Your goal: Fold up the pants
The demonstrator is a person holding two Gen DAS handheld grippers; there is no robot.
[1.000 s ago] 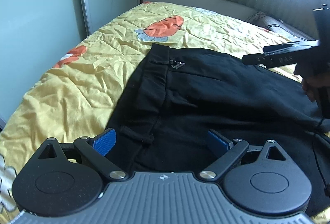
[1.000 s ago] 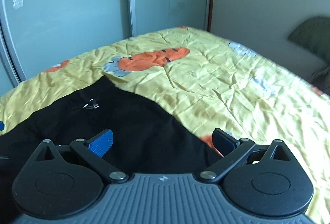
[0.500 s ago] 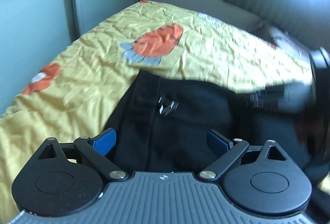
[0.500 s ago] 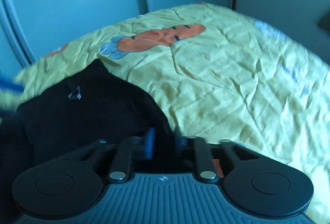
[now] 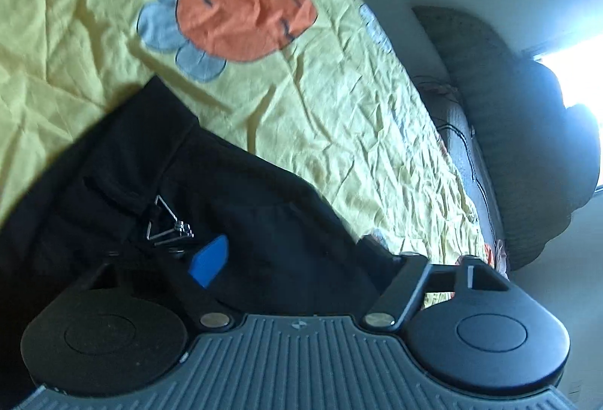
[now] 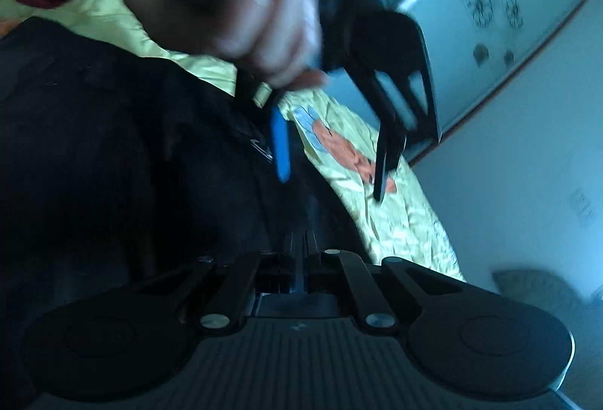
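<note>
Pants [image 5: 245, 221] edge hid by blur, R tool [image 6: 301, 240] clamped on cloth

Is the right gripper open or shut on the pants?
Shut on the pants. The right gripper has its fingers drawn together at centre, with dark fabric running between them.

Between the jaws, the pants [image 5: 264, 214] are matt black cloth with a shiny metal clasp [image 5: 167, 227]. Beyond them, the sheet [image 5: 339, 115] is crumpled yellow cotton.
</note>
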